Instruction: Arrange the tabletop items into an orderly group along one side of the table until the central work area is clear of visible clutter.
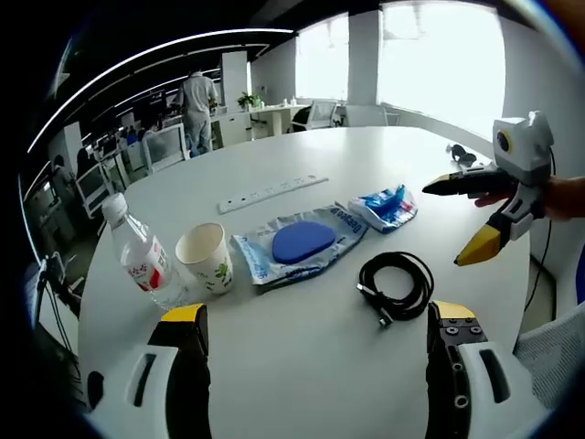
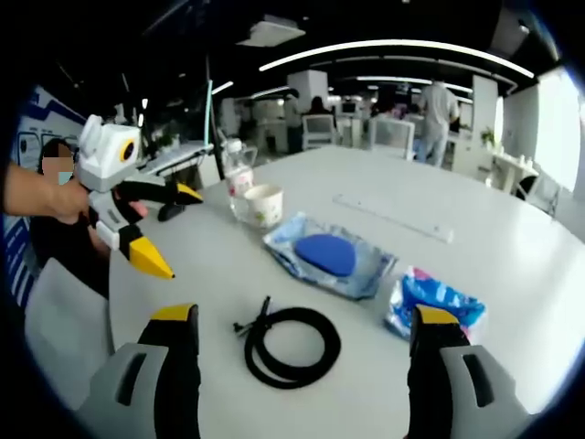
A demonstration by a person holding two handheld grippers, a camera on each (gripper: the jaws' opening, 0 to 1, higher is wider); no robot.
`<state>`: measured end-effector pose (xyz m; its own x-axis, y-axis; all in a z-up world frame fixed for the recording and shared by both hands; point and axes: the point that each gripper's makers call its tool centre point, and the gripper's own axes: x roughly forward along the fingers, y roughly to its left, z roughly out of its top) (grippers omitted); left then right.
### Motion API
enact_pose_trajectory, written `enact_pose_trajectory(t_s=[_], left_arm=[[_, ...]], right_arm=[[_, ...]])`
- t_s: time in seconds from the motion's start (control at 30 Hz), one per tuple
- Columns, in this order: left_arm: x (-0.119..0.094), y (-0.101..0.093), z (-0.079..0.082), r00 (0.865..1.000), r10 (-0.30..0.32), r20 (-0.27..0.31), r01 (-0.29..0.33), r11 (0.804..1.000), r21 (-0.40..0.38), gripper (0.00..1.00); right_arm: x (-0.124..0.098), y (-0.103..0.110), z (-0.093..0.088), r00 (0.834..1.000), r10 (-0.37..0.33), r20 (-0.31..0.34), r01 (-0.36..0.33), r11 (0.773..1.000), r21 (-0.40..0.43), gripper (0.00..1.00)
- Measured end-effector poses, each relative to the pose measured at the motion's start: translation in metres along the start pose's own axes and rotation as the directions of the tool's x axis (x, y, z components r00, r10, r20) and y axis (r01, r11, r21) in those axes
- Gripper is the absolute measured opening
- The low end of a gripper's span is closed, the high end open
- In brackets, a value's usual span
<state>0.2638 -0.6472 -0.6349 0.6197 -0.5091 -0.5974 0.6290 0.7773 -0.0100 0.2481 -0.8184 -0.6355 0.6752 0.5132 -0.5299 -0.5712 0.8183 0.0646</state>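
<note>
Both grippers, the left gripper (image 1: pixel 315 334) and the right gripper (image 2: pixel 302 334), hover with jaws apart and empty. On the table (image 1: pixel 302 384), the black cable (image 1: pixel 396 286) lies at five o'clock from the paper cup (image 1: pixel 206 258). A careless sweep may tip the cup or the bottle (image 1: pixel 142 261) just beside it.

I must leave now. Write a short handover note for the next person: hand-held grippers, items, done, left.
Left hand-held gripper: open, empty, held over the near table edge.
Right hand-held gripper: open, empty, above the black cable coil.
Items, spread mid-table: water bottle, paper cup, clear pouch with blue pad, blue snack bag, power strip.
Done: nothing grouped.
Left: move everything to one side.
</note>
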Motion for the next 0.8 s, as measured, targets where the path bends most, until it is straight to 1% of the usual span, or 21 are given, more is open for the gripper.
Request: enact_pose_trajectory(t_s=[0.2,0.4,0.8], left_arm=[[-0.01,0.008,-0.004,1.0,0.019,0.015,-0.019,1.0,-0.006,0.98],[-0.019,0.013,-0.009,0.999,0.033,0.022,-0.033,0.999,-0.009,0.98],[-0.045,0.02,-0.019,0.997,0.066,0.047,-0.065,0.998,-0.013,0.98]], right_arm=[[-0.006,0.002,0.001,1.0,-0.002,0.008,0.002,1.0,0.004,0.93],[-0.014,0.002,-0.002,1.0,-0.015,0.01,0.015,1.0,-0.011,0.93],[-0.037,0.001,-0.003,0.998,-0.047,0.051,0.046,0.999,0.007,0.96]])
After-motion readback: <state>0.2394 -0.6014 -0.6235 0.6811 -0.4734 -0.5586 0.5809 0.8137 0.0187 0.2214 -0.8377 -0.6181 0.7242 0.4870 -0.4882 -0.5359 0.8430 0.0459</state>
